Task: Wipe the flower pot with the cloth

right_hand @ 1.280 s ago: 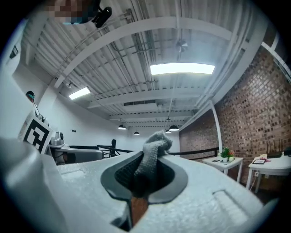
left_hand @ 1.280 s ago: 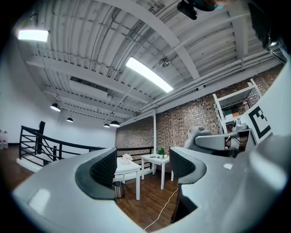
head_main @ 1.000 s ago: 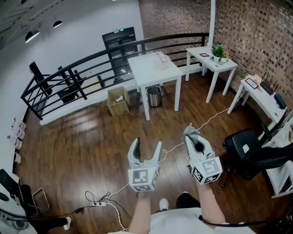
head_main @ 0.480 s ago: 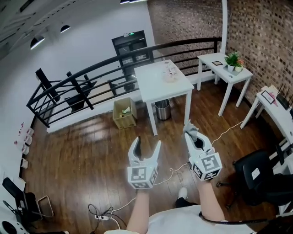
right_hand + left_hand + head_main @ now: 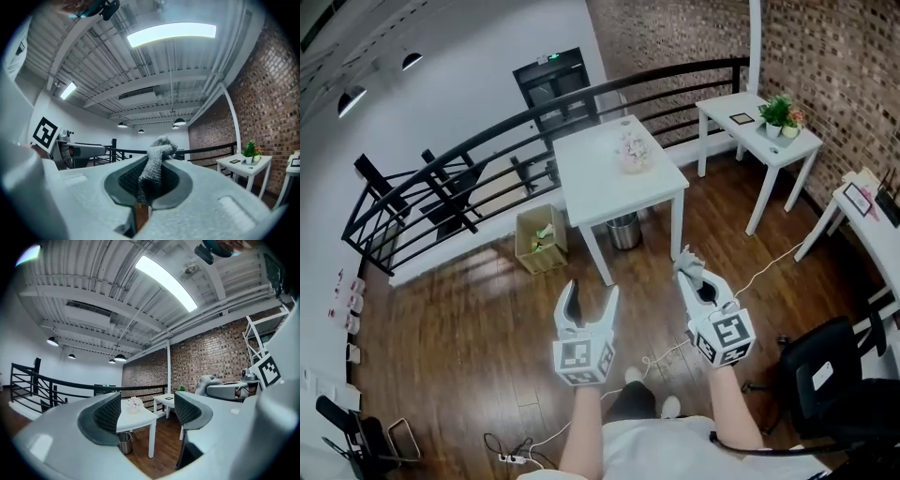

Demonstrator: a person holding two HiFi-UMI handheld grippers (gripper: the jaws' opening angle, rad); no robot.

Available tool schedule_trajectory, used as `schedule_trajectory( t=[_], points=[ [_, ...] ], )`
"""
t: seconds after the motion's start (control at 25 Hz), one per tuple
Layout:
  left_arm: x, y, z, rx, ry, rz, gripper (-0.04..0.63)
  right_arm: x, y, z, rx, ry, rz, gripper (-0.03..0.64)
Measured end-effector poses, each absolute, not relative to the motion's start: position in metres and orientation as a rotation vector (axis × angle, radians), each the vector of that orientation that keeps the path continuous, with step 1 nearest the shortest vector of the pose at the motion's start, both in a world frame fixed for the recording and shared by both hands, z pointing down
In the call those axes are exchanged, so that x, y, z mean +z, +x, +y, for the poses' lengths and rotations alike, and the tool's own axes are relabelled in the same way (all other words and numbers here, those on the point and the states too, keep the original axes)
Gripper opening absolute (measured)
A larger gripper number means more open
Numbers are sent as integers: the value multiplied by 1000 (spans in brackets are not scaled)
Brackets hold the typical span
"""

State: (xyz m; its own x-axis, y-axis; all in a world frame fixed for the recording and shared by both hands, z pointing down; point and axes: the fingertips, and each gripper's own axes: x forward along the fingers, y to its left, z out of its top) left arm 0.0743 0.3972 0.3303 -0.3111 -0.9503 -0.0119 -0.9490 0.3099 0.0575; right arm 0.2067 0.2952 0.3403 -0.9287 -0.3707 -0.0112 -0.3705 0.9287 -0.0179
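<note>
- Both grippers hang short of the bench [image 5: 591, 173] — right gripper [image 5: 692, 274] jaws pinch the cloth [image 5: 154, 164], left gripper [image 5: 592, 295] jaws apart, empty.
- Next, steady the flower pot [image 5: 632, 150], then wipe.

You have walked toward the white table [image 5: 581, 192]: it and the flower pot [image 5: 633, 152] on it now stand nearer your left gripper [image 5: 591, 291] and right gripper [image 5: 694, 272] than a second ago. The black chair [image 5: 820, 380] has dropped toward the lower right corner, and the power strip [image 5: 508, 458] now lies at the bottom edge.
</note>
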Motion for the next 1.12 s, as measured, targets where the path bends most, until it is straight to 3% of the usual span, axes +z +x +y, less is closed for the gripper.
schedule_trajectory(
  t=[0.36,0.72,1.12],
  points=[
    [357,-18,213,-155,1985,-2392,362,370,122,144,27,-693,3102,5],
    [375,-157,59,-68,2060,-2219,367,338,-13,-13,38,-784,3082,5],
    [433,-234,-35,27,1952,-2211,379,443,-104,-122,-190,-688,3224,5]
  ],
)
